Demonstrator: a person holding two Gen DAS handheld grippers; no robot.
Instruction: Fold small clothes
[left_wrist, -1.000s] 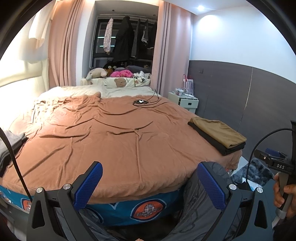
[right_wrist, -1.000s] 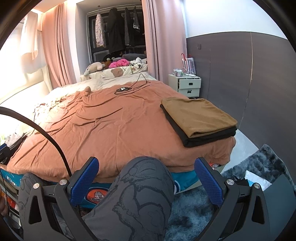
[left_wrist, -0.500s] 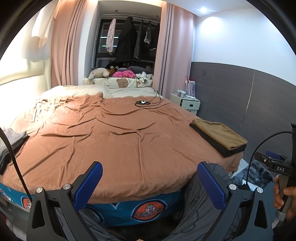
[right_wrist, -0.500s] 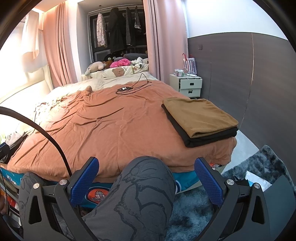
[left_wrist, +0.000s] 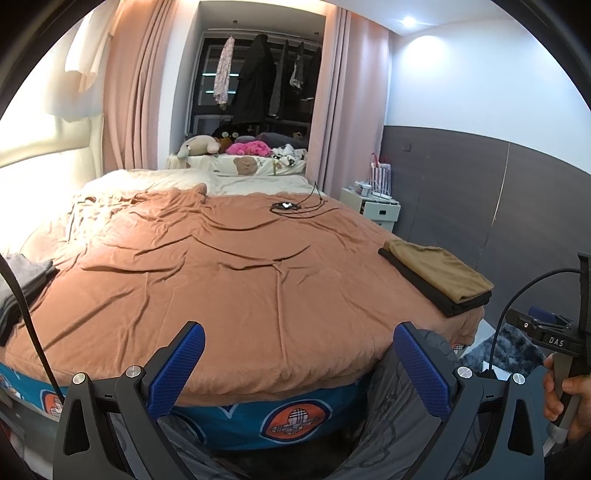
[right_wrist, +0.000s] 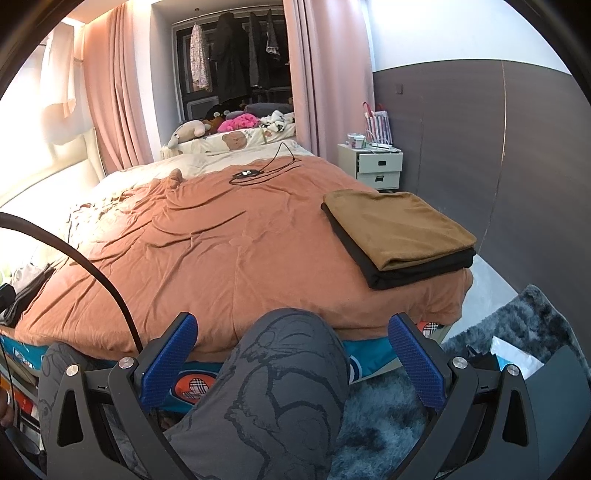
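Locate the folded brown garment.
The folded brown garment lies atop a black folded garment at the bed's right edge, near the white nightstand.

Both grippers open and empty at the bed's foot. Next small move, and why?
Probably swing the left gripper toward the unfolded grey clothes at the bed's left edge. The brown and black stack at the right edge already lies folded, the bedspread between is bare, and the right gripper, also open, sits farther from the grey pile.

The left gripper (left_wrist: 297, 365) gapes wide, empty, before the bed (left_wrist: 229, 280); folded clothes (left_wrist: 439, 278) rest on the bed's right edge.
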